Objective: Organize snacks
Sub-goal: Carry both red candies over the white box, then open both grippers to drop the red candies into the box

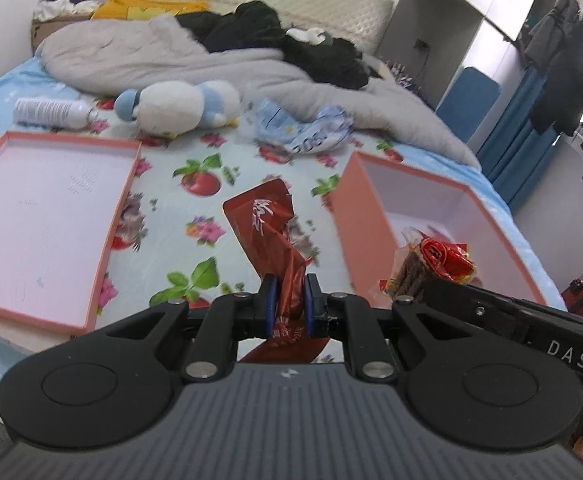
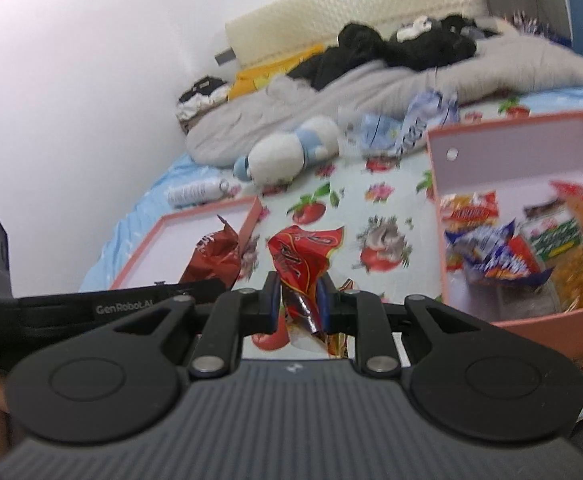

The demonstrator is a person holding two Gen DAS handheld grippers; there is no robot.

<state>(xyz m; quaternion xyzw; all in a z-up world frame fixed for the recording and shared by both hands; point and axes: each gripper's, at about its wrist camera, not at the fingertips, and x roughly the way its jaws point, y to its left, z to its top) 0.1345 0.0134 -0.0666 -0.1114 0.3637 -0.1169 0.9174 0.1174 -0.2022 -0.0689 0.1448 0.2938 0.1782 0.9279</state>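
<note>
My left gripper is shut on a dark red snack packet and holds it above the flowered bedsheet, between the pink lid and the pink box. The packet also shows in the right wrist view. My right gripper is shut on a bright red and yellow snack packet, left of the pink box. That packet appears in the left wrist view at the box's near edge. The box holds several snack packets.
A flat pink box lid lies on the left of the bed. A white and blue plush toy, a plastic bottle, a crumpled blue and white bag, a grey duvet and black clothes lie further back.
</note>
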